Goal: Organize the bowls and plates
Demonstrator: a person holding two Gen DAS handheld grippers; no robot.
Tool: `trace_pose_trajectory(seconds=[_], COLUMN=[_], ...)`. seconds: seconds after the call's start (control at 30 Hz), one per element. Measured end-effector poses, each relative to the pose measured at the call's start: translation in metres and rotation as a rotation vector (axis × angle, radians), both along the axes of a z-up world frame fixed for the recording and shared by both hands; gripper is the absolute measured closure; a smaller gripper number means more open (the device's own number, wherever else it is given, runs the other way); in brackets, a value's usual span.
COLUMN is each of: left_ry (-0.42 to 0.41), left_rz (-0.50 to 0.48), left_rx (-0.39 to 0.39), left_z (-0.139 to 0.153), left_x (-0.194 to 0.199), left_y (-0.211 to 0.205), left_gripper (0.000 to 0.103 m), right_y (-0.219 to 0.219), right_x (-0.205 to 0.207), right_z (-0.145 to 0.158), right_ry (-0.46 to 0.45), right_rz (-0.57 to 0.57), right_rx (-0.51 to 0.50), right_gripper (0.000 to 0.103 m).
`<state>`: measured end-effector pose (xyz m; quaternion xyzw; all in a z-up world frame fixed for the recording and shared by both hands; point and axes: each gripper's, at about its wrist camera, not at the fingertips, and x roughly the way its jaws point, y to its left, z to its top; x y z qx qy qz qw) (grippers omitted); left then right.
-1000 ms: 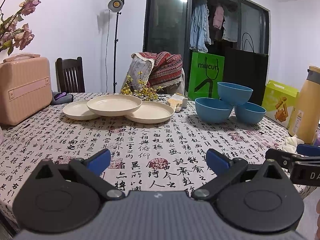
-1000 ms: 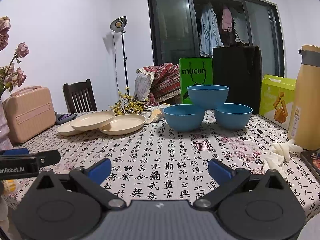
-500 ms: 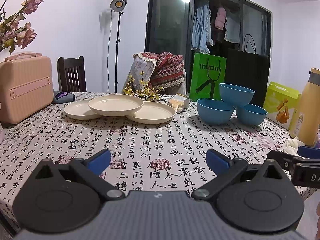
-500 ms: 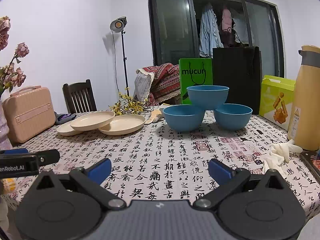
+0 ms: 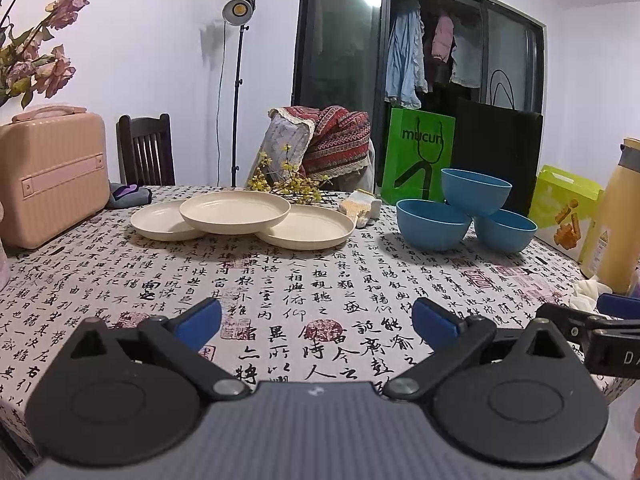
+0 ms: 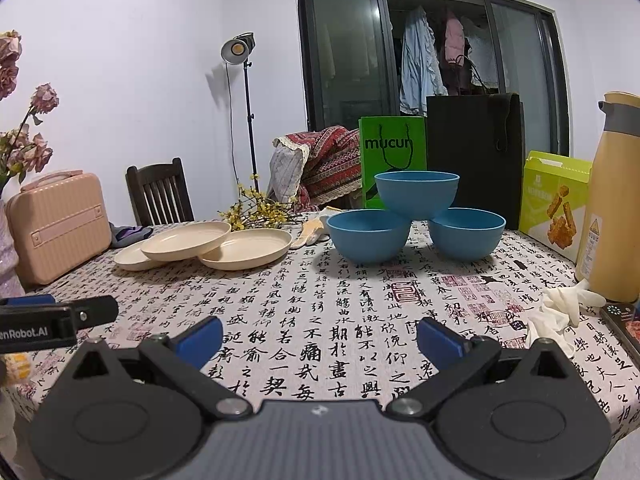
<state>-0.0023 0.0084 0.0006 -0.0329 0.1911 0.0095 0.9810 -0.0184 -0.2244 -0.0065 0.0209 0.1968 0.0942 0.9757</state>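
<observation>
Nothing on the table (image 5: 304,280) has shifted over the last second, and the left view has only risen and edged forward a touch, so we judge the tidying hasn't begun. Far left, three cream plates (image 5: 235,211) overlap, one propped across two; far right, three blue bowls (image 6: 416,194) make a pyramid, one perched on two. Both tools hover low over the near edge, level, pointing at the crockery. The left gripper (image 5: 316,322) has its jaws spread wide, holding nothing; the right gripper (image 6: 320,338) is likewise agape and empty-handed.
</observation>
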Motion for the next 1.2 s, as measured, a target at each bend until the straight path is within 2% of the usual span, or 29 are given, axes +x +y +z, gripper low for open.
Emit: trace_pose_trajectory(seconds=[0.53,1.2], left_ry=[-0.011,-0.026], left_rz=[0.014,0.086], left_rx=[-0.003,-0.001], left_z=[0.002,0.01], left_x=[0.007,0.048], left_y=[0.006,0.035], left_gripper=[0.0,0.0], right_y=[0.005,0.03], right_x=[0.004,0.055], right_z=[0.002,0.008], right_ry=[-0.011,-0.029], right_rz=[0.001,0.05], right_rx=[-0.004,0.036], right_gripper=[0.0,0.0])
